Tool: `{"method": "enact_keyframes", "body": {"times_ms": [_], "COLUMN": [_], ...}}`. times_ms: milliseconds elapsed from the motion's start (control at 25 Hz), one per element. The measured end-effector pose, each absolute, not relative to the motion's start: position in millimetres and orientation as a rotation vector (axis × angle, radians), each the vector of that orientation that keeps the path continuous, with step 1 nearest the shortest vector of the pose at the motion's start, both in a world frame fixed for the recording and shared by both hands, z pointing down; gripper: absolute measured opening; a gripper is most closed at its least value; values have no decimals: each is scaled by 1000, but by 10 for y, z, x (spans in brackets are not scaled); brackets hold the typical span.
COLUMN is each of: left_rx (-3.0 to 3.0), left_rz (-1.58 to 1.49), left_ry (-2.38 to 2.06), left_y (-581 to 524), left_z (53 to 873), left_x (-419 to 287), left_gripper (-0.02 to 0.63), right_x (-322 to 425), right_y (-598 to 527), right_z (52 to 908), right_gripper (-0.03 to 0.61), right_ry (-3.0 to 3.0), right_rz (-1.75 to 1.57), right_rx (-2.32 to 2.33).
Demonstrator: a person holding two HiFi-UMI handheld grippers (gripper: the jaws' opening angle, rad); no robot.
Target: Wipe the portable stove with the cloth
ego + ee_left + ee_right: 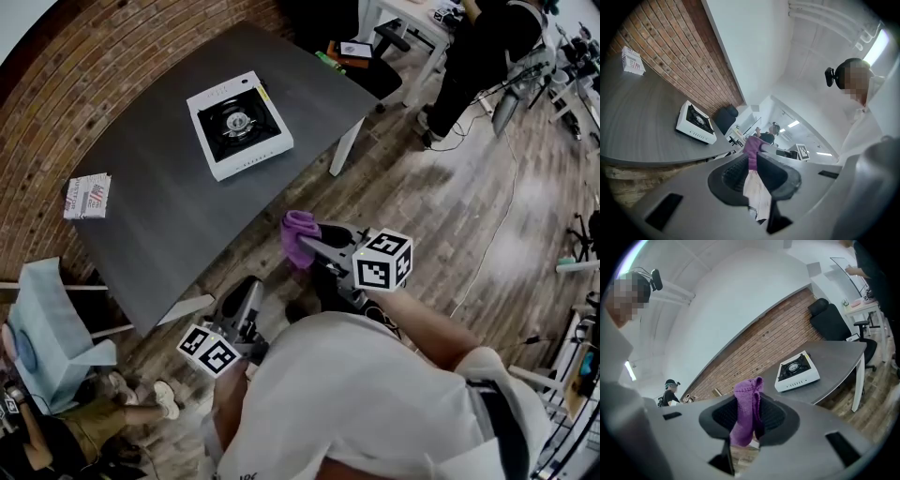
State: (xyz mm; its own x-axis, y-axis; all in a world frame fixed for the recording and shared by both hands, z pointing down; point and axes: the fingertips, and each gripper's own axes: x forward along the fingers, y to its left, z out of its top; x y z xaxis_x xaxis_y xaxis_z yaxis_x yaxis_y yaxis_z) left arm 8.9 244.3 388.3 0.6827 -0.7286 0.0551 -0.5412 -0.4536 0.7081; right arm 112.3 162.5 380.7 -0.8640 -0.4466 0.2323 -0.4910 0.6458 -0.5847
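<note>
The white portable stove (239, 124) with its black burner sits on the dark grey table (169, 225), toward the far side. It also shows in the left gripper view as the stove (696, 124) and in the right gripper view as the stove (797, 371). My right gripper (307, 242) is shut on a purple cloth (295, 230), which sticks up between its jaws as a folded cloth (746, 408). That hand hovers over the wood floor, short of the table's near edge. My left gripper (251, 292) is lower and closer to my body, jaws together with nothing in them.
A small white printed packet (87, 196) lies at the table's left end. A black office chair (375, 66) and a standing person (478, 47) are beyond the far corner. A pale blue bag (42, 328) and a seated person (94, 422) are at lower left.
</note>
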Motion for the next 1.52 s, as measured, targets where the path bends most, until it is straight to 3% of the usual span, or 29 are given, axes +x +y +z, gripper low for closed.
{"method": "enact_keyframes", "body": {"times_ms": [560, 1080, 1520], "left_rx": [2157, 2071, 2124], "left_rz": [-375, -386, -388], "left_ry": [-1129, -1230, -1162], "left_y": [1102, 701, 225], "left_z": [3645, 3801, 3757], "left_x": [367, 451, 125], "left_gripper": [61, 61, 61], "right_x": [1236, 1280, 1052], "right_y": [242, -216, -529], "right_z": [3630, 3858, 3917], "right_gripper": [109, 110, 110], "right_ry": [-2832, -2800, -2757], "right_rz": [901, 866, 879], "right_rx": [557, 431, 514]}}
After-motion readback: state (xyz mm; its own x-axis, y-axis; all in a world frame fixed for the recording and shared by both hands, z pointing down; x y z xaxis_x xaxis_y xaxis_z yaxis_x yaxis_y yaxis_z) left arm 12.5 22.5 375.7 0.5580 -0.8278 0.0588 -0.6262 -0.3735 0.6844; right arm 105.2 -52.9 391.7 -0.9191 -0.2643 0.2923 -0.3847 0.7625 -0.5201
